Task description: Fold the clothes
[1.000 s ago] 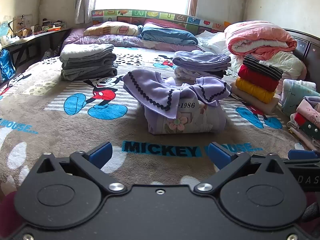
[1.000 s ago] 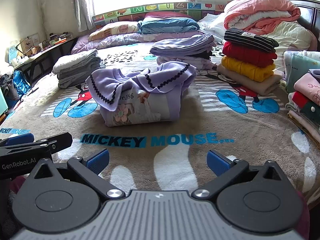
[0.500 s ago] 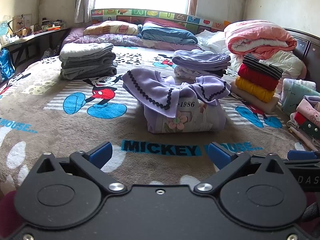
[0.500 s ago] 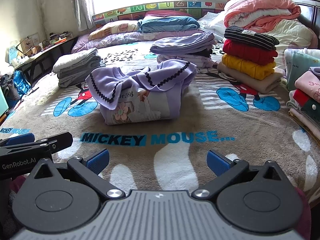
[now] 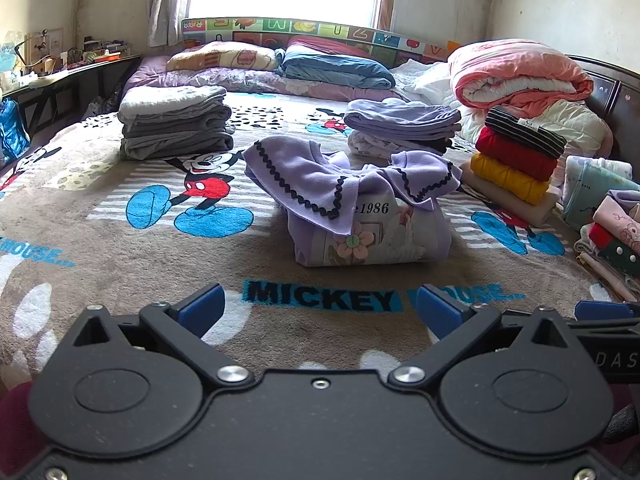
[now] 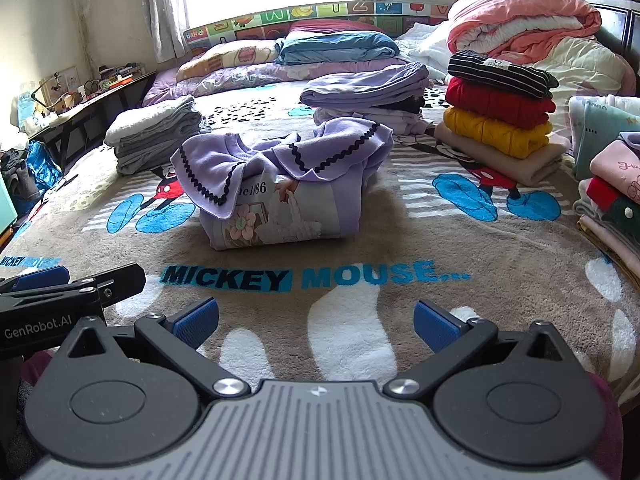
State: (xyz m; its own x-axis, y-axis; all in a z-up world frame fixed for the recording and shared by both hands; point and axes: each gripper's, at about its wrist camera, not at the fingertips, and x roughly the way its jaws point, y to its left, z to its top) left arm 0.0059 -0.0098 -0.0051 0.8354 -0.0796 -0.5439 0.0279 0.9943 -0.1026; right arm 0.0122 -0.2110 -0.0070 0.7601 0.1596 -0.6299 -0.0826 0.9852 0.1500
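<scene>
A bed blanket (image 5: 120,280) printed "MICKEY MOUSE..." fills the room's middle. On it, ahead of both pairs of fingers, lies the folded lilac top (image 5: 360,208) (image 6: 280,184), marked "1986", collar flopped loose. Bare blanket lies open between it and the fingers. The left gripper (image 5: 318,306) and right gripper (image 6: 316,320) both gape wide, holding nothing. Grey stack (image 5: 174,122) sits beyond-left, lilac stack (image 5: 400,124) behind, striped-red-yellow stack (image 6: 500,104) beyond-right.

Both grippers' fingers (image 5: 200,310) (image 6: 434,326) spread, empty
</scene>
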